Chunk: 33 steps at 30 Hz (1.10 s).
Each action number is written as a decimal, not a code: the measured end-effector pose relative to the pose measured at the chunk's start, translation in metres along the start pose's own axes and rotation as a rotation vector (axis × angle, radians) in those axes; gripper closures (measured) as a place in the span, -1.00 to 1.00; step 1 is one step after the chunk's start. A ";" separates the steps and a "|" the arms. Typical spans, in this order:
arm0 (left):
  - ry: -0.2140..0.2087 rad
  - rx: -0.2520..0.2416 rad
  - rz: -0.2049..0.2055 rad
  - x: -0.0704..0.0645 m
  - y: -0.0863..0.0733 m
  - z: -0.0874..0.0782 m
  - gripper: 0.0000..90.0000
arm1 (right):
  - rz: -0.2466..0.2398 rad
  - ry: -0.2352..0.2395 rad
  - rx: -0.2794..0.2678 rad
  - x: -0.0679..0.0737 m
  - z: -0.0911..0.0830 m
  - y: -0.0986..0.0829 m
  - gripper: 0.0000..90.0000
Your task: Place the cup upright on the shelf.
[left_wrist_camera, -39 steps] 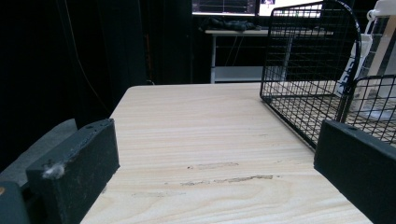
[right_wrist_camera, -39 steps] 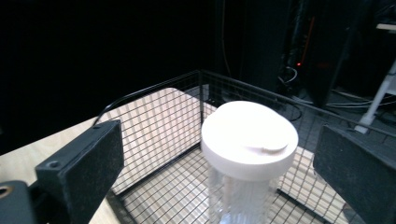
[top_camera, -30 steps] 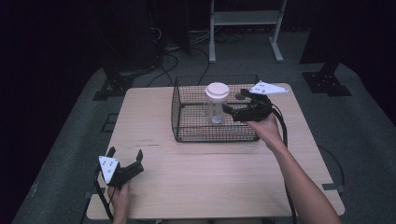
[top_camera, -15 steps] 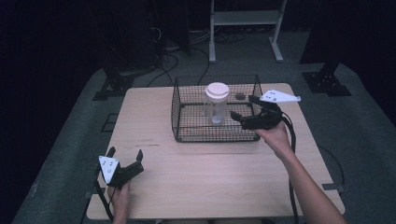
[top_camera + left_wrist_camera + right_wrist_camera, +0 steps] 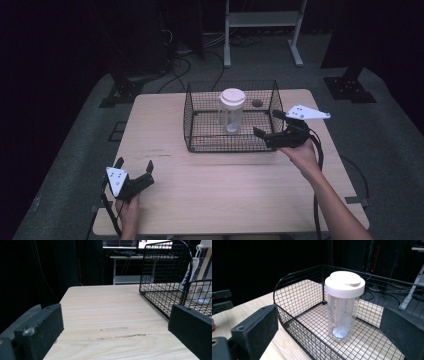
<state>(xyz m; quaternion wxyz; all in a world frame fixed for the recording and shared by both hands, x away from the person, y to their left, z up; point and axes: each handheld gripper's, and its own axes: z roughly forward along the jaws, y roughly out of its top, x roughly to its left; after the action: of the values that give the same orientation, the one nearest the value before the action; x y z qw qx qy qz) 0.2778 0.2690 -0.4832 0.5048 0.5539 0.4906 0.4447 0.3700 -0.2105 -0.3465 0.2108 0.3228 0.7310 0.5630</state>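
A clear jar [image 5: 231, 111] with a white lid stands upright inside a black wire basket [image 5: 200, 131] at the back middle of the wooden table [image 5: 225, 185]. My right gripper [image 5: 266, 123] is open just outside the basket's near right corner, jaws pointing toward the jar and apart from it. In the right gripper view the jar [image 5: 343, 305] stands behind the basket's [image 5: 299, 322] mesh, between the wide-spread jaws of the right gripper [image 5: 330, 325]. My left gripper [image 5: 134, 163] rests open at the table's front left. Nothing lies between the jaws of the left gripper [image 5: 115, 327], and the basket [image 5: 165, 285] is ahead on the right.
A small dark disc [image 5: 257, 103] lies on the table behind the basket's right side. A white metal stand [image 5: 262, 30] is on the floor beyond the table. Bare tabletop stretches between the basket and the front edge.
My right gripper has drawn back from beside the jar over the basket, toward the person and to the right. The jar stays in the basket. The left gripper has not moved.
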 end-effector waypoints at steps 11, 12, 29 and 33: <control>0.003 -0.001 0.004 0.000 0.000 0.000 -1.00 | 0.019 0.012 0.010 0.001 -0.012 -0.015 -0.98; 0.003 0.000 0.004 0.000 0.000 0.000 -1.00 | 0.020 0.014 0.011 0.001 -0.013 -0.015 -0.97; 0.005 0.003 -0.001 0.000 0.000 0.000 -1.00 | 0.018 0.004 0.010 0.008 -0.032 -0.034 -0.97; 0.007 0.002 0.000 0.000 0.000 0.000 -1.00 | 0.016 -0.001 0.013 0.009 -0.035 -0.039 -0.97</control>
<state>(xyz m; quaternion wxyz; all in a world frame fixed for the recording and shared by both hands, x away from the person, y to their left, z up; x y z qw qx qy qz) 0.2780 0.2691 -0.4831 0.5026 0.5529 0.4929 0.4460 0.3310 -0.2347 -0.3732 0.2046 0.3304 0.7319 0.5597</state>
